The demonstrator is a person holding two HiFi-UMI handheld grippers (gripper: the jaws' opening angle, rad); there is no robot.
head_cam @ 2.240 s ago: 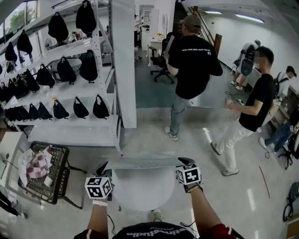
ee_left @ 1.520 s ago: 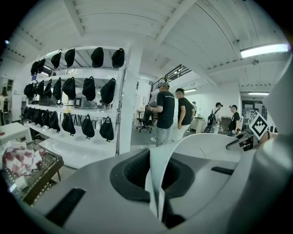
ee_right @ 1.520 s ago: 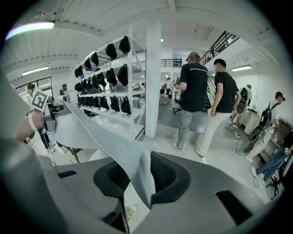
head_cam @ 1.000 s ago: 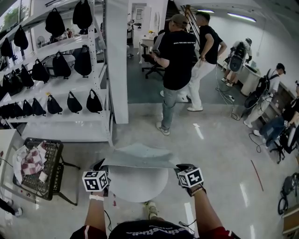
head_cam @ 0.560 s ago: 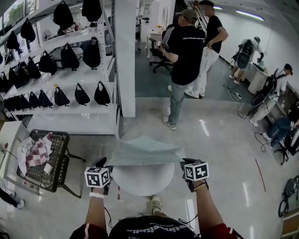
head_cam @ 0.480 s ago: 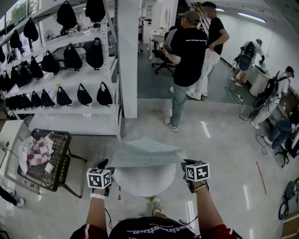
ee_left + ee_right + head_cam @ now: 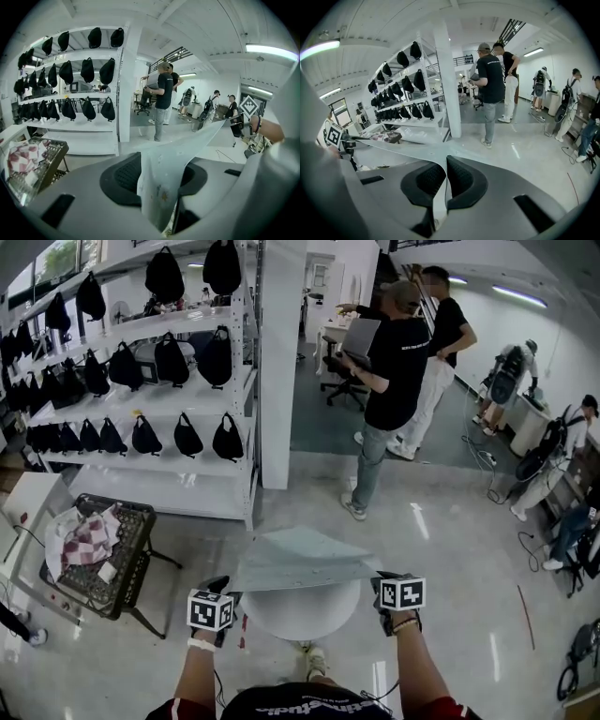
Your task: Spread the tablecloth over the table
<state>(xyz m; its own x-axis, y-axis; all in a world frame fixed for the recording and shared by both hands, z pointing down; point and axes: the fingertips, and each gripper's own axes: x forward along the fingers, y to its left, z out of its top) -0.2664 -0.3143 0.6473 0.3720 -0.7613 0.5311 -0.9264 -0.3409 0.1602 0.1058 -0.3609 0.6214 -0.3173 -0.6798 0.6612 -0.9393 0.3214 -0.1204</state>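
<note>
Tablecloth (image 7: pixel 298 559) over hidden far rim of table (image 7: pixel 302 613)

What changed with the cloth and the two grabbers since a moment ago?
The left hand-held gripper opened and let go of the tablecloth, whose corner now lies loose between its jaws. The tablecloth has spread farther out over the round table. Behind, a person in white trousers walked over beside the person in the cap. The right hand-held gripper stays shut on its corner; the basket has not moved.
</note>
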